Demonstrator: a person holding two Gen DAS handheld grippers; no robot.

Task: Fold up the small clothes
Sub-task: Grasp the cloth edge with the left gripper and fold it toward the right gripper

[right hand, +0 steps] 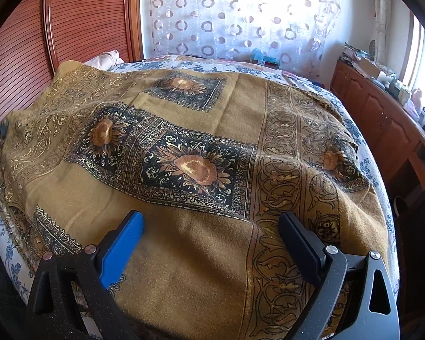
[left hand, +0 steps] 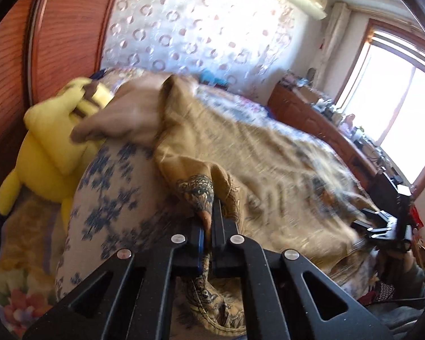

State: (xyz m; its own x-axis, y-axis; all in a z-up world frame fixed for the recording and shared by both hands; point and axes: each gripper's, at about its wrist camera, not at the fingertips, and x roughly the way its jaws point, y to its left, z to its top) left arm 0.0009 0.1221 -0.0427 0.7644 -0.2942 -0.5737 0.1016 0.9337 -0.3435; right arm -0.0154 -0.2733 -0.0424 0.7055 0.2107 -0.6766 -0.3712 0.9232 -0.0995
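Note:
A tan scarf (right hand: pixel 206 243) printed with dark sunflower squares lies spread over the bed in the right wrist view. My right gripper (right hand: pixel 211 226) hovers just above its near edge, wide open, blue pad left and black pad right, nothing between them. In the left wrist view my left gripper (left hand: pixel 209 221) is shut on a bunched corner of the same scarf (left hand: pixel 195 189), lifted off the bed so the cloth drapes away to the right. The right gripper (left hand: pixel 382 226) shows small at the far right of that view.
A yellow plush toy (left hand: pixel 48 153) sits at the left by the red slatted headboard (right hand: pixel 22 56). The bed has a blue-flowered sheet (left hand: pixel 110 181). A wooden cabinet (right hand: pixel 382 119) crowded with small items runs along the right under a bright window (left hand: pixel 396 107).

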